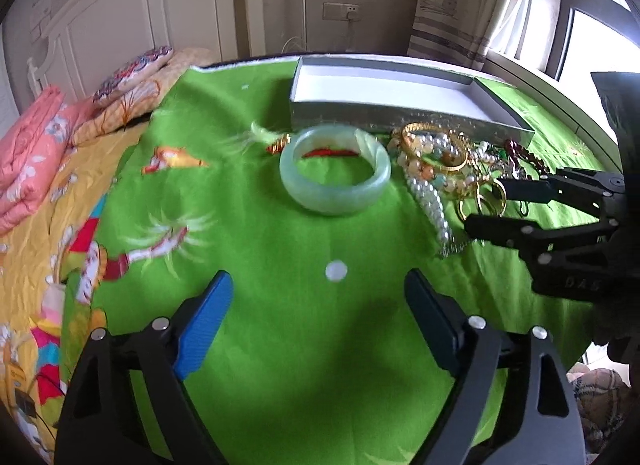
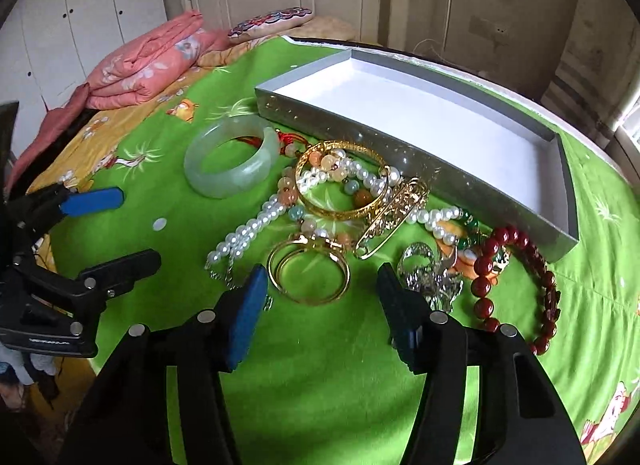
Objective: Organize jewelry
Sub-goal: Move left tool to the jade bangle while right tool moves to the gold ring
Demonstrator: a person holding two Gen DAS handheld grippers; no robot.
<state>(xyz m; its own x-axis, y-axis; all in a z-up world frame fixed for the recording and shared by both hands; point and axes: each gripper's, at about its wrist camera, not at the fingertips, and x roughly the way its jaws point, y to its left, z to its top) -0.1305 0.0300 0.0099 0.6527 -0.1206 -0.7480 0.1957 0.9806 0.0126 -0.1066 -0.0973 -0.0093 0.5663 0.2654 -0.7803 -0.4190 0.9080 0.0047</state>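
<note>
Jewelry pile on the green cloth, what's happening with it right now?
A person holds a two-finger tool in each hand over a green cloth spread on a bed. The jewelry is still in a heap beside an empty grey box. The right tool hovers open just short of a pair of gold rings, gripping nothing. The left tool is open and empty, pointed at a pale green bangle. Nothing has gone into the box yet.
</note>
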